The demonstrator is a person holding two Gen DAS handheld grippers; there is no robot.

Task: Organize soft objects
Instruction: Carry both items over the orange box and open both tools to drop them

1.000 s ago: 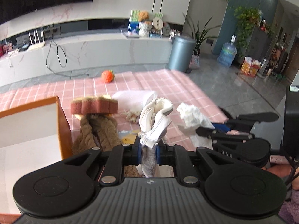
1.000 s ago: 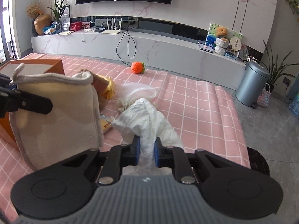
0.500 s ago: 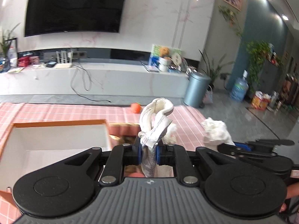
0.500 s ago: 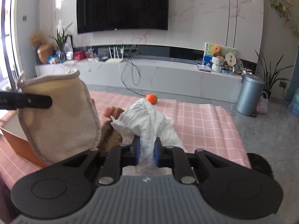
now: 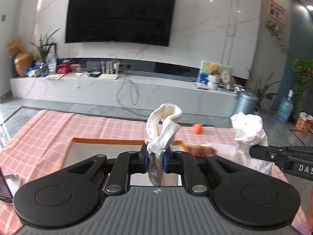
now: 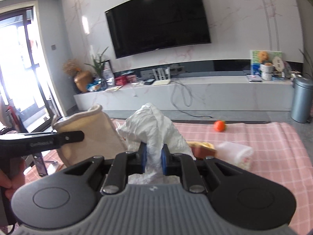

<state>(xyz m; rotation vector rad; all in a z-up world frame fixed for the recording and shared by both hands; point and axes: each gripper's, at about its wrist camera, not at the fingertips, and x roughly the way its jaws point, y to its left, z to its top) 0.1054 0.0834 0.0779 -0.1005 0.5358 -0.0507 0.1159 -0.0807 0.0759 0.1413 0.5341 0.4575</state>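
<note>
My left gripper [image 5: 155,160] is shut on a cream cloth [image 5: 162,125] and holds it raised over the open orange-rimmed box [image 5: 101,141]. In the right wrist view the same cloth [image 6: 92,137] hangs wide from the left gripper [image 6: 76,136]. My right gripper [image 6: 153,157] is shut on a crumpled white cloth [image 6: 152,125], held up off the table; in the left wrist view this cloth [image 5: 249,135] sits to the right of the box.
A pink checked tablecloth [image 6: 273,156] covers the table. On it lie an orange ball [image 6: 220,125], a brown sponge-like block [image 6: 203,148] and a rolled white towel [image 6: 234,152]. A phone-like object [image 5: 4,186] lies at the left edge.
Both grippers have risen and tilted up with their cloths. The left gripper has moved left over the box. The pile of soft items has dropped out of the left view.
</note>
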